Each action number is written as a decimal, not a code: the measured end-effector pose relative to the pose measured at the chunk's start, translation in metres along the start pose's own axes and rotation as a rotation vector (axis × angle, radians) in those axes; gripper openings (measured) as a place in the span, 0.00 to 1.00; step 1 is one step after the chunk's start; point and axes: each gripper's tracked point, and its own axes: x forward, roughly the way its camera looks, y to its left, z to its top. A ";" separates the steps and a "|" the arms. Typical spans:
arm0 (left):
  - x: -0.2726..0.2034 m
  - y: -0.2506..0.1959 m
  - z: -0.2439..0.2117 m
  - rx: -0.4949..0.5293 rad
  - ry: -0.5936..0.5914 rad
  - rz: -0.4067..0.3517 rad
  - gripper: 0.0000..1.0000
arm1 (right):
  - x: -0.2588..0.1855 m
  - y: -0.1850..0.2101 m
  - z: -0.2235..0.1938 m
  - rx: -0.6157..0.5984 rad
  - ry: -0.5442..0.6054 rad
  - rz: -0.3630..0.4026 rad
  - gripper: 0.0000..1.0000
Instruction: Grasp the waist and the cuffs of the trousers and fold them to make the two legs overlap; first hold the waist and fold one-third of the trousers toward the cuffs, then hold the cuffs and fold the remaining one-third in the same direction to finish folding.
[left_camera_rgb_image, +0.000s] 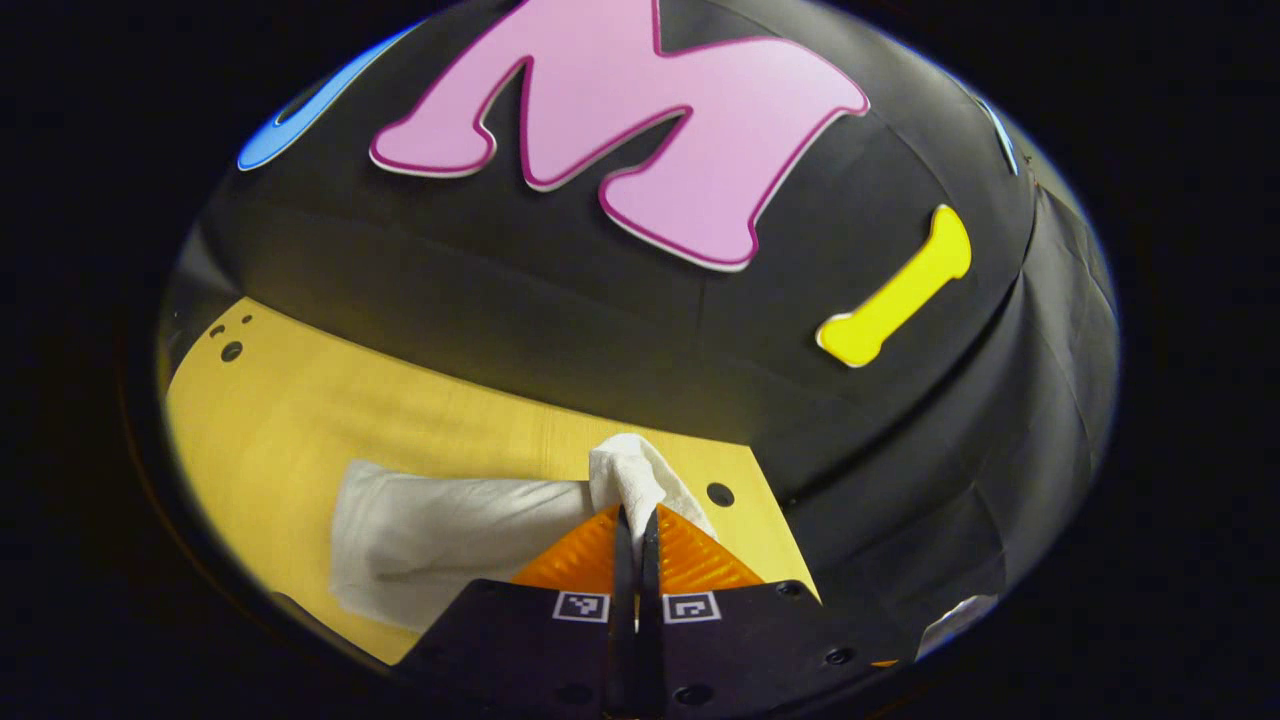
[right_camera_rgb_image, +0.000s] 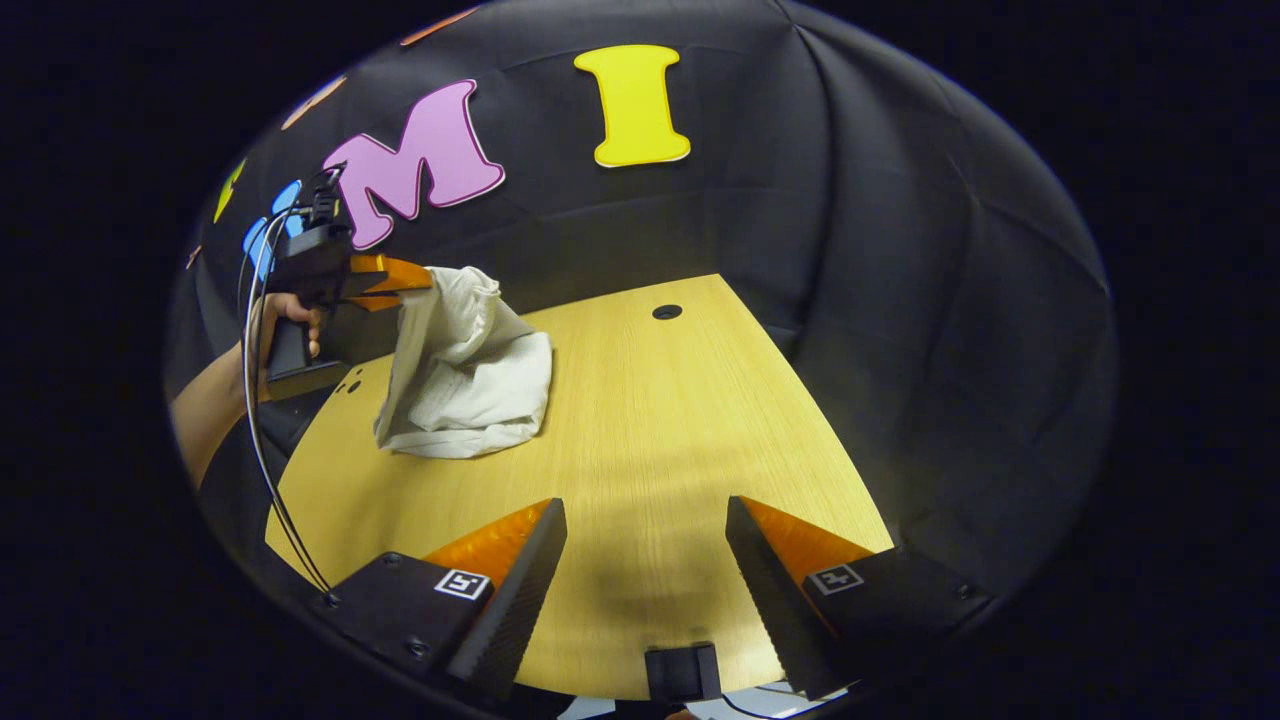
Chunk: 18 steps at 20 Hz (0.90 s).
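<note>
Left claw (left_camera_rgb_image: 636, 520) pinching white trousers (left_camera_rgb_image: 450, 535); right claw (right_camera_rgb_image: 645, 545) spread over bare bench (right_camera_rgb_image: 680, 420).

In the left gripper view the left claw's two fingers are pressed together on a bunched tuft of the cloth, and from that pinch the trousers stretch away to the left across the wooden bench (left_camera_rgb_image: 300, 420), their long axis running sideways with the far end lying flat. In the right gripper view the left claw (right_camera_rgb_image: 395, 280), held by a hand (right_camera_rgb_image: 285, 320), lifts one end of the trousers (right_camera_rgb_image: 465, 370) off the bench, the cloth hanging down and its lower part heaped on the wood near the far left corner. The right claw's fingers stand wide apart with nothing between them, well apart from the trousers.
</note>
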 end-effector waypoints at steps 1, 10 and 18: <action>0.005 -0.001 -0.009 0.005 0.026 -0.002 0.05 | 0.000 0.000 -0.004 -0.006 0.011 0.003 0.99; 0.001 -0.008 -0.044 -0.032 0.081 -0.038 0.43 | -0.005 0.022 -0.007 -0.022 0.010 0.031 0.99; -0.111 0.046 -0.015 0.104 -0.075 0.042 0.96 | -0.019 0.079 0.016 -0.070 -0.062 0.031 0.99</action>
